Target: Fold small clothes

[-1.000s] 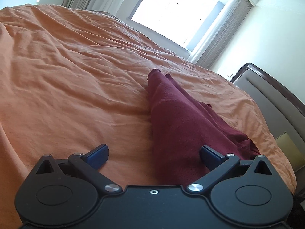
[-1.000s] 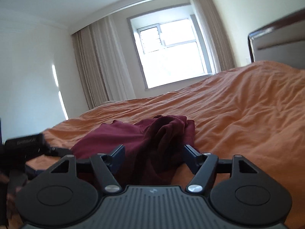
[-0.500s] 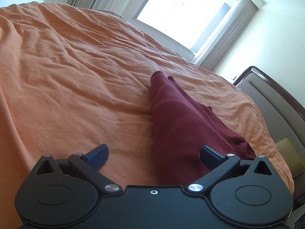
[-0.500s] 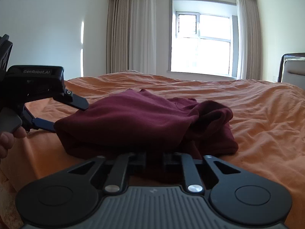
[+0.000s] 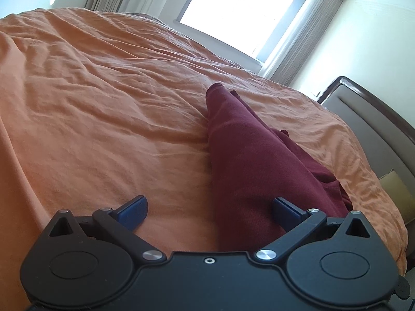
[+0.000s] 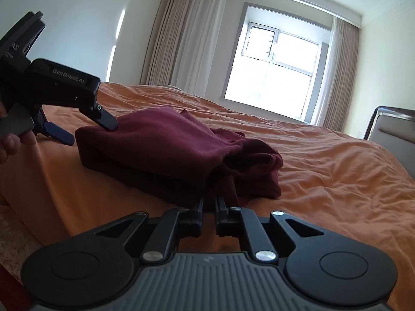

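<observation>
A dark red garment (image 5: pixel 249 160) lies bunched lengthwise on the orange bed cover (image 5: pixel 103 108). My left gripper (image 5: pixel 210 211) is open, one finger on each side of the garment's near end. In the right wrist view the garment (image 6: pixel 166 142) is a thick folded heap. My right gripper (image 6: pixel 209 204) is shut on the garment's near edge. The left gripper (image 6: pixel 88 127) shows there at the garment's far left end, its blue pads (image 6: pixel 61 134) apart.
A padded headboard (image 5: pixel 368 129) stands at the right. A yellow pillow (image 5: pixel 396 191) lies below it. A bright window with curtains (image 6: pixel 275 77) is behind the bed. The bed's near edge (image 6: pixel 46 207) drops off at the lower left.
My right gripper closed on the garment's near edge and lifted it a little. The left gripper stayed open in place over the garment's end.
</observation>
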`<state>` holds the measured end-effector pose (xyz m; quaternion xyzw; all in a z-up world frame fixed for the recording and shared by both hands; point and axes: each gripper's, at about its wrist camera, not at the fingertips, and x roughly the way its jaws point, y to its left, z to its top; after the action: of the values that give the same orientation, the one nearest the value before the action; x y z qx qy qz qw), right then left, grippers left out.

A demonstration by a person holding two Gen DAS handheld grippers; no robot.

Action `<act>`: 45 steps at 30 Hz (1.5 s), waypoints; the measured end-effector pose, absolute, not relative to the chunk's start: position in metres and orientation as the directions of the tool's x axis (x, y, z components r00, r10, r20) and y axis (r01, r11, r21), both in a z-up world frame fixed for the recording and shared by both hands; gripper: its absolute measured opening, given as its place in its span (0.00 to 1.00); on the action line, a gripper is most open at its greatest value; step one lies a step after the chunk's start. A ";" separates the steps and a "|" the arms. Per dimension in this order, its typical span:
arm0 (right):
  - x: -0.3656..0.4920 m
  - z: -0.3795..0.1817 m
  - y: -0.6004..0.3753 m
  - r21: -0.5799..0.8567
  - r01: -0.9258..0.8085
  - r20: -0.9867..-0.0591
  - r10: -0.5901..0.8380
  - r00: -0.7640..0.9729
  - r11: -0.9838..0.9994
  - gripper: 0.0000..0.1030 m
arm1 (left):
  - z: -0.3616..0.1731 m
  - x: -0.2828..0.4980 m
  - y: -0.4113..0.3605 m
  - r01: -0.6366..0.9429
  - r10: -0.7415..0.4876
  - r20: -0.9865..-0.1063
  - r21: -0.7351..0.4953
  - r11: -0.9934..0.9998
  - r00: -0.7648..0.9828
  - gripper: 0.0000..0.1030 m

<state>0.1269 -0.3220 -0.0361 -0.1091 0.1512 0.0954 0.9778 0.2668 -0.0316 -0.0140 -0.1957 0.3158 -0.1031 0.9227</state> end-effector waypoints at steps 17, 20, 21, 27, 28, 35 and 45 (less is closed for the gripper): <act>0.225 0.001 -0.376 0.017 -0.179 -0.400 0.171 0.900 0.984 0.44 | -0.013 0.264 -0.038 0.059 -0.287 -0.555 -0.393 0.918 0.781 0.99; 0.226 0.004 -0.374 -0.001 -0.199 -0.366 0.185 0.912 0.980 0.18 | -0.011 0.266 -0.039 0.058 -0.285 -0.561 -0.386 0.921 0.777 0.99; 0.221 0.007 -0.370 -0.053 -0.202 -0.337 0.173 0.926 0.978 0.17 | -0.009 0.265 -0.039 0.063 -0.290 -0.562 -0.387 0.920 0.775 0.99; 0.190 -0.008 -0.337 -0.424 -0.145 -0.231 0.048 0.972 0.894 0.15 | 0.001 0.265 -0.027 0.068 -0.300 -0.554 -0.399 0.914 0.777 0.99; 0.189 -0.016 -0.333 -0.460 -0.149 -0.244 0.037 0.969 0.875 0.19 | 0.001 0.266 -0.025 0.065 -0.297 -0.556 -0.398 0.915 0.777 0.99; 0.177 -0.004 -0.347 -0.350 -0.176 -0.229 0.098 0.968 0.920 0.56 | 0.000 0.265 -0.025 0.071 -0.292 -0.571 -0.377 0.923 0.768 0.99; 0.203 0.000 -0.359 -0.265 -0.227 -0.294 0.146 0.945 0.937 0.26 | 0.011 0.276 -0.048 0.120 -0.318 -0.548 -0.366 0.923 0.774 0.99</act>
<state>0.2030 -0.3594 0.0002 -0.1495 0.1362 0.0958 0.9746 0.2763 -0.0482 0.0112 -0.1571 0.3150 -0.1177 0.9286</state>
